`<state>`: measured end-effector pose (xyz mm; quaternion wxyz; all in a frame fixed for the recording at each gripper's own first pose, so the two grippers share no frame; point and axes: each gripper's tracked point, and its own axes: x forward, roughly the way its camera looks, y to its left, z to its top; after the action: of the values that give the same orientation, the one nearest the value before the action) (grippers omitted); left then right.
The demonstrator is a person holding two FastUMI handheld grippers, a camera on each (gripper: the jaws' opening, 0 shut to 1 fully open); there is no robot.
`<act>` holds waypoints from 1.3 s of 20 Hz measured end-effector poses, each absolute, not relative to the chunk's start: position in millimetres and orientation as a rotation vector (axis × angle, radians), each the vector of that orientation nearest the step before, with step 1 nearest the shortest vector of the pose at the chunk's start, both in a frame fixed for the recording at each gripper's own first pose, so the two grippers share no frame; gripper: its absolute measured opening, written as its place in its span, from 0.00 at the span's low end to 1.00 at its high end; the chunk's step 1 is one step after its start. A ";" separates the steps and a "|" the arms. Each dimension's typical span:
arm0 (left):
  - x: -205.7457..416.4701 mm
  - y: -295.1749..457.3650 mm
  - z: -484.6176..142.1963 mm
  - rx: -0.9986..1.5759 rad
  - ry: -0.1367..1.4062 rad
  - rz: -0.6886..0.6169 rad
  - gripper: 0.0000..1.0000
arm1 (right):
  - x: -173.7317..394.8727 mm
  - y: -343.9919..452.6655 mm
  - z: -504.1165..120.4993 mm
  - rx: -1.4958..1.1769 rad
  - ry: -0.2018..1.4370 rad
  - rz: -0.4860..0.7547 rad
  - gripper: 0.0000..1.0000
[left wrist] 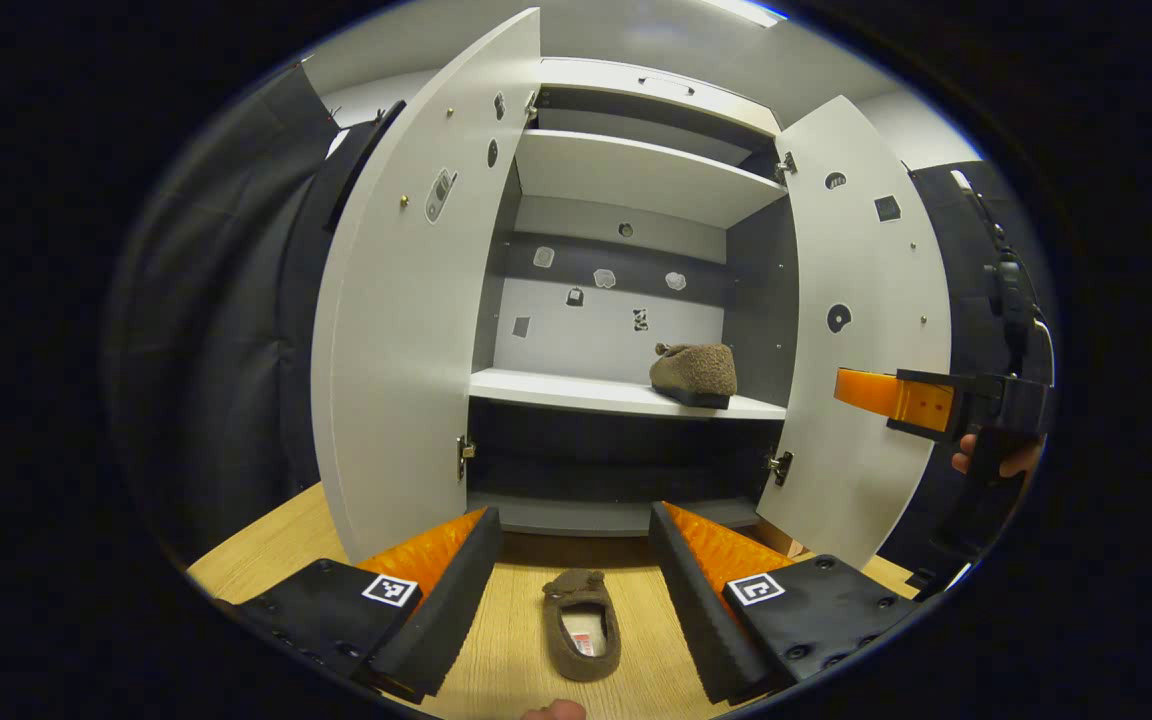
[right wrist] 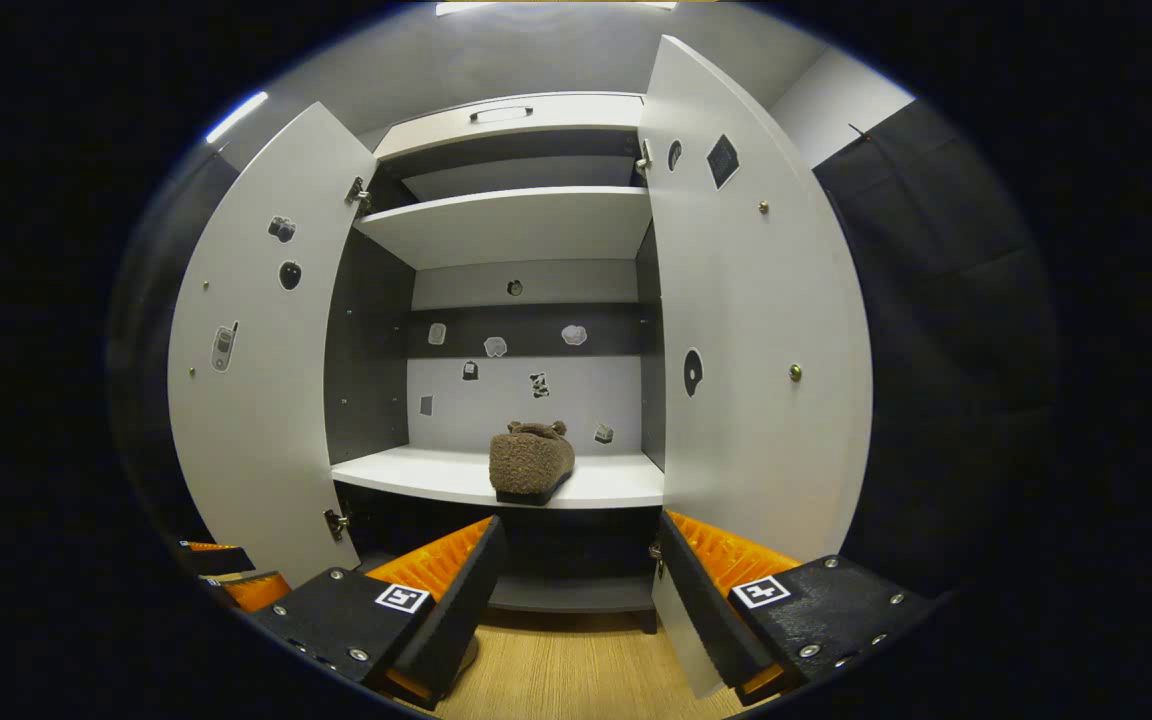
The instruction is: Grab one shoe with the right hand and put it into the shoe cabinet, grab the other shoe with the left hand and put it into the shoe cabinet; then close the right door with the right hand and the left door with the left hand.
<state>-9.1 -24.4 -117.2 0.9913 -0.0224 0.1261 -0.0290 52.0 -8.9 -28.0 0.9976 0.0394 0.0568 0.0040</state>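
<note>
A brown fuzzy shoe (left wrist: 581,625) lies on the wooden floor (left wrist: 496,650), toe toward the cabinet. It sits between the spread fingers of my left gripper (left wrist: 574,575), which is open and not touching it. The other brown shoe (left wrist: 694,374) (right wrist: 531,461) rests on the cabinet's middle shelf (left wrist: 576,391) (right wrist: 436,475), toward its right side. My right gripper (right wrist: 576,585) is open and empty, in front of the cabinet below that shelf; it also appears at the right of the left gripper view (left wrist: 896,398), held by a hand. The left door (left wrist: 406,330) (right wrist: 256,370) and right door (left wrist: 866,340) (right wrist: 756,330) stand open.
The white cabinet has an upper shelf (left wrist: 636,175) (right wrist: 516,225) and a dark lower bay near the floor (left wrist: 616,470). Black cloth walls flank it on both sides. A fingertip (left wrist: 554,711) shows at the bottom edge of the left gripper view.
</note>
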 end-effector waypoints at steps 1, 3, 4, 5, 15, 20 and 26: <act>-7.7 -24.7 -118.5 -0.038 0.260 -0.059 0.97 | 45.7 -11.7 -30.0 0.085 0.112 0.001 0.94; 4.0 -24.0 -119.4 -0.026 0.262 -0.066 0.97 | 39.5 -11.4 -31.3 0.111 0.102 0.010 0.94; 12.7 -23.8 -126.6 -0.022 0.288 -0.074 0.96 | 34.9 -10.1 -31.3 0.115 0.099 0.018 0.94; 21.9 -22.3 -138.3 -0.018 0.321 -0.082 0.97 | 31.7 -10.1 -31.7 0.115 0.096 0.025 0.94; 22.1 -12.1 -339.1 -0.014 0.768 -0.107 0.98 | 6.0 -26.5 -52.5 0.104 0.146 0.026 0.94; 31.4 0.9 -383.2 -0.019 0.833 -0.079 0.98 | 3.2 -31.0 -57.8 0.081 0.174 0.025 0.94; 74.1 11.0 -417.4 -0.018 0.813 -0.071 0.98 | 8.0 -23.9 -58.9 0.072 0.186 0.046 0.94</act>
<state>74.1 11.0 -417.4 0.9179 -0.0086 0.3952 -0.0343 8.0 -23.9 -58.9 0.9948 0.0357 0.0926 0.0229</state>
